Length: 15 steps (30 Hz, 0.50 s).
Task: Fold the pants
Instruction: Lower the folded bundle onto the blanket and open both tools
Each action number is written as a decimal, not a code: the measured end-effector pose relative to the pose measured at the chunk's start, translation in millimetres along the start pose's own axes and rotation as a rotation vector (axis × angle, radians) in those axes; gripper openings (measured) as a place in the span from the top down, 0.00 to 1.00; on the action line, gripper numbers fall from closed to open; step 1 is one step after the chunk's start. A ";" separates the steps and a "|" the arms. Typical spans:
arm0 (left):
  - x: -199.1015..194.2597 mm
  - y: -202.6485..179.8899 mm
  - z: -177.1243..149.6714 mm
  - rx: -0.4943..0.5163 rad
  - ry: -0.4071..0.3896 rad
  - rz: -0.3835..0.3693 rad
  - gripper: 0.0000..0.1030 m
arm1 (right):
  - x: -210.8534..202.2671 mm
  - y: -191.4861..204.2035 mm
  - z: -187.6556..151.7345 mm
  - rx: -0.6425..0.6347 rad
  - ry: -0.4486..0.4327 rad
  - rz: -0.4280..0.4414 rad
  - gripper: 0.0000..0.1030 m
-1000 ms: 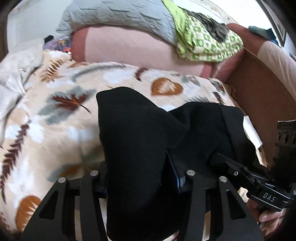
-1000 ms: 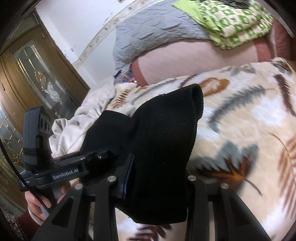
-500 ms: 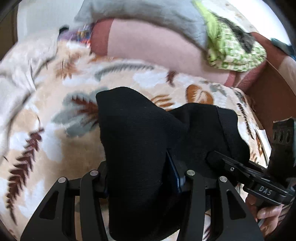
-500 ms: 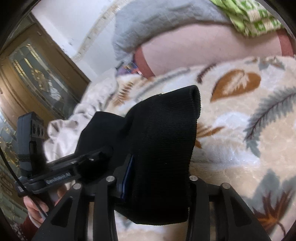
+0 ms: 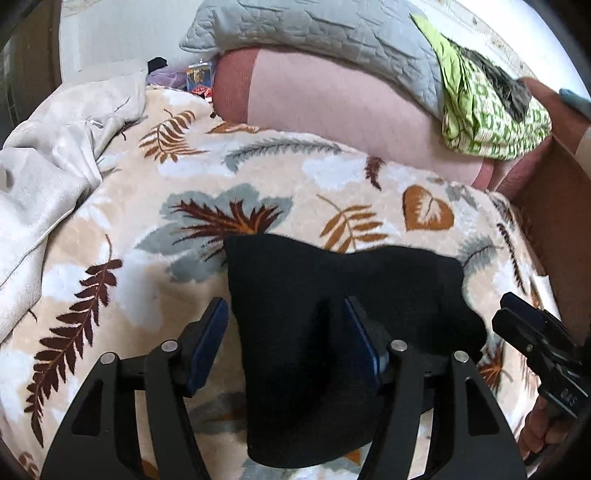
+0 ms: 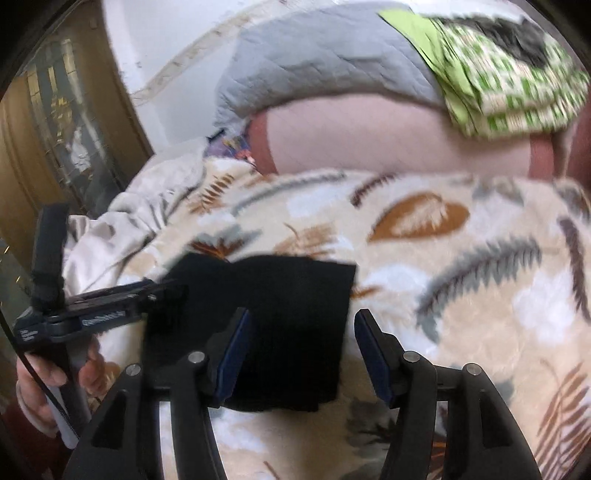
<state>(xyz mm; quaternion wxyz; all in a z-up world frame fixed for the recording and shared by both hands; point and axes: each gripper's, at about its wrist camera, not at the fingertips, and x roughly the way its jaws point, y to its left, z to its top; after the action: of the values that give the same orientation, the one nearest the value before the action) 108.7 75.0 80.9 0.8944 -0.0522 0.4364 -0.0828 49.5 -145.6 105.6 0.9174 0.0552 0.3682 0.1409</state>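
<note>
The black pants (image 5: pixel 332 314) lie folded in a compact stack on the leaf-patterned blanket (image 5: pixel 258 177). My left gripper (image 5: pixel 284 332) is open, its jaws spread, with the left part of the pants between them. My right gripper (image 6: pixel 301 343) is open too, with the right part of the pants (image 6: pixel 280 317) between its jaws. The right gripper also shows at the right edge of the left wrist view (image 5: pixel 535 332), and the left gripper at the left of the right wrist view (image 6: pixel 110 314).
A pink bolster (image 5: pixel 332 107) lies across the back, with a grey quilt (image 5: pixel 314 33) and green patterned bedding (image 5: pixel 491 118) on it. A crumpled white sheet (image 5: pixel 55 158) lies at the left. A wooden door (image 6: pixel 48 122) stands beyond the bed.
Both grippers have opened and let go of the pants. The pants dropped from their raised hold and now lie lower on the blanket.
</note>
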 end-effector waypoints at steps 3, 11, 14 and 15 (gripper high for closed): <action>3.7 -3.3 0.9 0.001 0.003 0.032 0.39 | 7.9 16.1 10.8 -0.017 -0.001 0.025 0.42; 23.1 -2.0 -10.5 0.001 0.026 0.054 0.36 | 55.2 20.6 -2.0 0.030 0.086 0.036 0.45; 32.1 0.5 -16.0 -0.004 0.025 0.047 0.26 | 59.3 13.7 -20.2 0.056 0.088 0.028 0.45; 36.0 1.6 -18.3 -0.014 0.027 0.042 0.25 | 58.9 12.6 -26.2 0.059 0.085 0.024 0.45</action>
<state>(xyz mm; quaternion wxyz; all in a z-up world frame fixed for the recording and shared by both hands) 116.2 69.3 41.6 0.8897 -0.0483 0.4499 -0.0616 69.3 -116.0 50.4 0.8972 0.0805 0.4100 0.1431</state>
